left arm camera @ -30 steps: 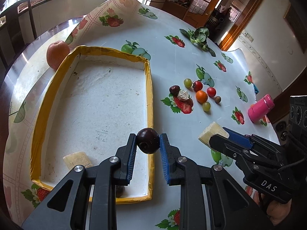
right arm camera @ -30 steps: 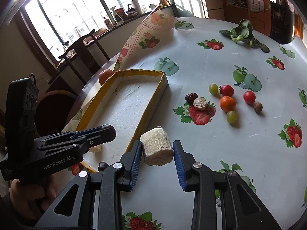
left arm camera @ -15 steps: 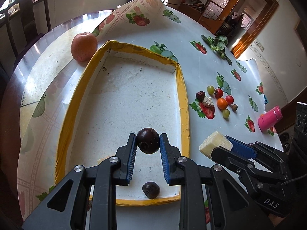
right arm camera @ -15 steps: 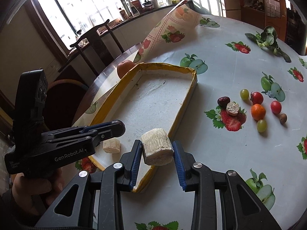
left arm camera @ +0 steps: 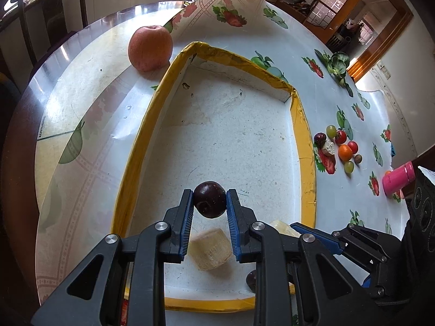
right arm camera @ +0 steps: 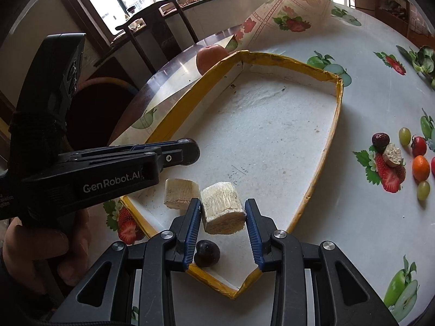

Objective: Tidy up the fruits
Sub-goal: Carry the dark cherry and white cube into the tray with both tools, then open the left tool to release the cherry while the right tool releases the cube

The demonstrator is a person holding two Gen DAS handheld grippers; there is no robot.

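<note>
My left gripper (left arm camera: 210, 203) is shut on a dark round plum (left arm camera: 210, 199), held above the near part of the yellow-rimmed white tray (left arm camera: 301, 141). My right gripper (right arm camera: 223, 212) is shut on a pale cut fruit chunk (right arm camera: 221, 207), also over the tray's near end (right arm camera: 312, 187). On the tray floor lie another pale chunk (right arm camera: 180, 194) and a second dark plum (right arm camera: 206, 252). In the left wrist view that chunk (left arm camera: 210, 248) shows between my fingers, and the right gripper (left arm camera: 295, 228) reaches in from the right. A cluster of small fruits (left arm camera: 338, 146) sits on the cloth to the tray's right.
A large apple (left arm camera: 150, 47) rests beyond the tray's far left corner. A pink bottle (left arm camera: 398, 180) stands at the right table edge, and a leafy green (left arm camera: 338, 66) lies far right. A dark wooden chair (right arm camera: 152, 35) stands behind the table. A hand (right arm camera: 40, 247) holds the left gripper.
Both grippers have moved left and down, from the tray's right rim to over its near end, still holding the plum and the chunk. The tray's loose chunk and plum now lie close beneath them.
</note>
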